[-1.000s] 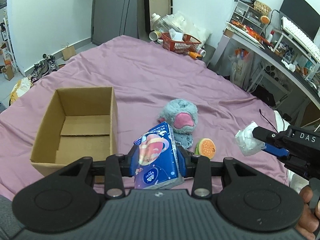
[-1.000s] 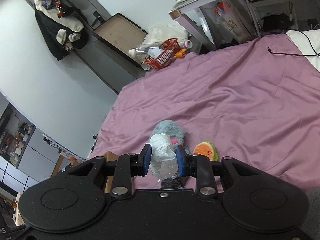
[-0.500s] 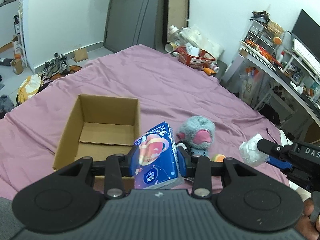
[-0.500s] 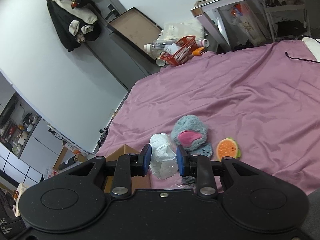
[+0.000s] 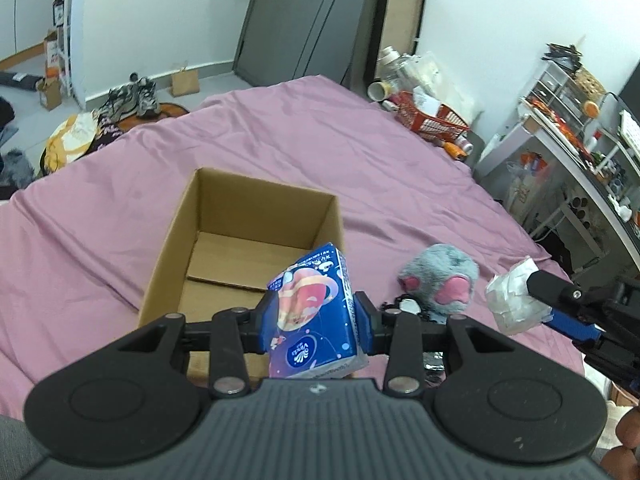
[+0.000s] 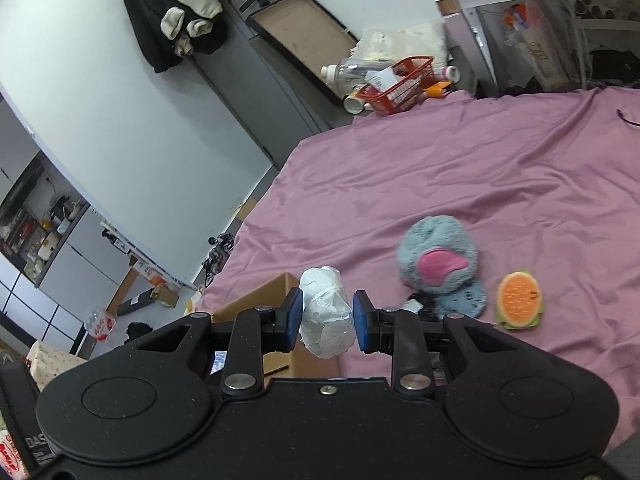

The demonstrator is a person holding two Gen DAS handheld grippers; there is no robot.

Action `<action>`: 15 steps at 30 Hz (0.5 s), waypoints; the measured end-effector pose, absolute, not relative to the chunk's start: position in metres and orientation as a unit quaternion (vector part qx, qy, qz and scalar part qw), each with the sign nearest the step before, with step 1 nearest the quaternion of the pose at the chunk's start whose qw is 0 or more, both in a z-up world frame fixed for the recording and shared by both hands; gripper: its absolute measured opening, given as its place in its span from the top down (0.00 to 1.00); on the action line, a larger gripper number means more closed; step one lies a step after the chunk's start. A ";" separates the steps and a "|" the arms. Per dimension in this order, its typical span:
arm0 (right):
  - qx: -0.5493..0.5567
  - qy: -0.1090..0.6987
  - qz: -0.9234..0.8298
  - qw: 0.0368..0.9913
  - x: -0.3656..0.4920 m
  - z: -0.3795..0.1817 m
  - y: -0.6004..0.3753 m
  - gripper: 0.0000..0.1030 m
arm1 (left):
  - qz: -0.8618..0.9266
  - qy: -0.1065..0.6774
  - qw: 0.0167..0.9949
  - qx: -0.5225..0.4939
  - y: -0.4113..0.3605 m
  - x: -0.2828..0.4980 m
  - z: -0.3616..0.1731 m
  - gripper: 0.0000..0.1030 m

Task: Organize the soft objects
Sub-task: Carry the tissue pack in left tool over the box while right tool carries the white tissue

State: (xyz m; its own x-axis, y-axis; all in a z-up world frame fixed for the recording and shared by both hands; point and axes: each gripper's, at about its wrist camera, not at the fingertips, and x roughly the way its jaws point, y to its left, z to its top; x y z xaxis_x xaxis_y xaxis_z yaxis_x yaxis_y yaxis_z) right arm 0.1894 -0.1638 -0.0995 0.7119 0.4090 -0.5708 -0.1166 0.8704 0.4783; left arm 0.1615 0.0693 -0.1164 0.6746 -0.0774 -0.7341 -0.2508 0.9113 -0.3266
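Left gripper (image 5: pixel 313 320) is clamping a blue tissue pack (image 5: pixel 316 316) between its blue pads (image 5: pixel 366 322); the pack is printed with a planet design, is sitting tilted in the grip, and is hanging over the near right corner of the box (image 5: pixel 176 252), above its rim. The box is cardboard, open-topped, showing only its bare floor flaps, and is resting on the purple sheet (image 5: pixel 280 140). Right gripper (image 6: pixel 326 316) is squeezing a white wad (image 6: pixel 326 314) of crumpled soft material between its pads (image 6: pixel 362 320); in the left wrist view the same wad (image 5: pixel 512 300) is showing at the right gripper's tip, held in the air to the right of the plush. In the right wrist view the wad is lying above the box's corner (image 6: pixel 264 296), which is peeking out behind the fingers. A grey plush (image 6: pixel 440 264) with pink patches is lying on the sheet, to the right of the box and apart from it; a small dark item (image 6: pixel 420 304) is touching its near edge, too blurred to identify. A round orange-and-green toy (image 6: pixel 519 300) is lying just beside the plush on its right. A red basket (image 6: pixel 400 84) is standing beyond the far edge of the bed. Part of a hand (image 5: pixel 628 434) is showing at the lower right edge of the left wrist view.
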 end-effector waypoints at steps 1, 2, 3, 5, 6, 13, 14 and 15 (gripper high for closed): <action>0.208 0.351 0.149 0.901 0.191 -0.100 -0.159 0.74 | 0.050 0.402 0.890 -0.208 0.074 0.163 -0.119 0.62; 0.206 0.351 0.152 0.901 0.192 -0.100 -0.154 0.74 | 0.052 0.402 0.890 -0.210 0.077 0.165 -0.120 0.62; 0.205 0.351 0.155 0.900 0.194 -0.100 -0.149 0.74 | 0.053 0.402 0.889 -0.213 0.081 0.167 -0.121 0.62; 0.202 0.351 0.161 0.900 0.197 -0.101 -0.139 0.74 | 0.055 0.401 0.888 -0.218 0.088 0.172 -0.123 0.62; 0.201 0.352 0.163 0.900 0.199 -0.100 -0.135 0.74 | 0.056 0.401 0.888 -0.220 0.091 0.174 -0.124 0.62; 0.195 0.353 0.178 0.898 0.213 -0.100 -0.104 0.74 | 0.067 0.391 0.889 -0.230 0.115 0.196 -0.126 0.62; 0.193 0.354 0.180 0.897 0.215 -0.100 -0.100 0.74 | 0.070 0.390 0.889 -0.232 0.118 0.198 -0.127 0.62; 0.192 0.356 0.181 0.896 0.217 -0.101 -0.096 0.74 | 0.072 0.388 0.889 -0.233 0.122 0.201 -0.127 0.62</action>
